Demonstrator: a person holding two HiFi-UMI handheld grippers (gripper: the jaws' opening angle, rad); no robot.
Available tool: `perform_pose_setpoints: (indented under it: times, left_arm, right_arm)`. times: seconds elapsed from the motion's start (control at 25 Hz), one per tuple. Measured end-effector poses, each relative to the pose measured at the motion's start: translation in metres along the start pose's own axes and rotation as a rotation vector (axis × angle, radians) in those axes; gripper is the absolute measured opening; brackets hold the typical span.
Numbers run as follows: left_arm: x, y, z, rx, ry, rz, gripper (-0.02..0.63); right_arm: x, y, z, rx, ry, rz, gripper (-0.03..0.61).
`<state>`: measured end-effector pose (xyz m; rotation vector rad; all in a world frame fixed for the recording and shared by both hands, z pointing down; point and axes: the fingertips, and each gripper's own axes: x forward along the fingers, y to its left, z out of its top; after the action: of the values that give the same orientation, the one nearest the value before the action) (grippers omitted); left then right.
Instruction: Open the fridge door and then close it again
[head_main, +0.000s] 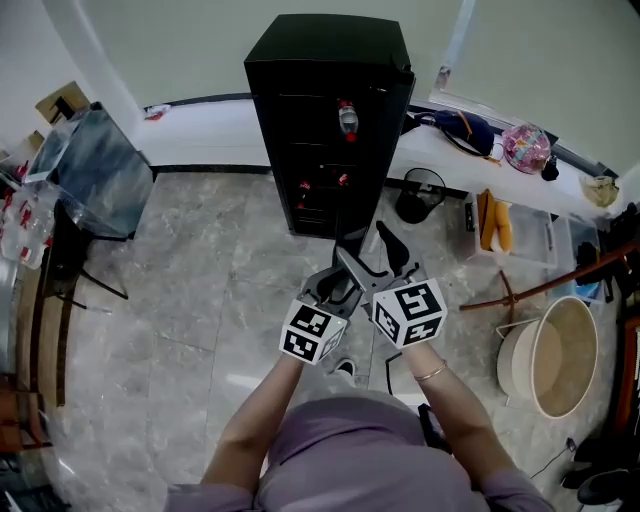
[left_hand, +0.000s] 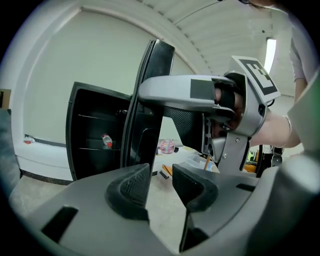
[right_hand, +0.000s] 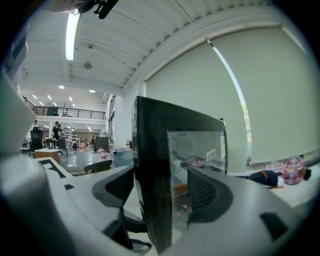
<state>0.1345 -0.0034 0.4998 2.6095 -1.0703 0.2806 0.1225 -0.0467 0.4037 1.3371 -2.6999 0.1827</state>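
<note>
Here, the right gripper (right_hand: 160, 187) has its jaws clamped on the free edge of the fridge door (right_hand: 152, 150); the door's black frame sits against the left jaw and its glass pane faces the right jaw. The door stands upright between the jaws, open and angled away from the black fridge (head_main: 325, 60). The left gripper (left_hand: 161, 182) is held just beside it, jaws apart, with only the pale stone floor (left_hand: 162, 212) showing in the gap. Beyond and to the left of those jaws the cabinet stands open, a bottle (left_hand: 106, 141) on one of its shelves; straight ahead of them rises the door's dark edge. Above them the right gripper reaches across to that edge. Seen from the head, both grippers are close together in front of the fridge.
</note>
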Motion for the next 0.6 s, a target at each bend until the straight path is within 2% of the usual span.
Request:
perform_pose_setpoints:
  times: [0.16, 0.4, 0.6]
  left_arm:
    - [-0.008, -0.004, 0.002, -0.011, -0.006, -0.023, 0.13]
    - [-0.02, 0.017, 0.003, -0.054, -0.014, 0.017, 0.134]
    - [-0.009, 0.01, 0.006, -0.056, -0.012, -0.025, 0.144]
  right_arm:
    - [-0.01, -0.009, -0.002, -0.002, -0.004, 0.002, 0.347]
    - [-0.026, -0.019, -0.005, 0.002, -0.01, -0.023, 0.348]
    - [-0.039, -0.025, -0.007, 0.023, -0.009, -0.053, 0.351]
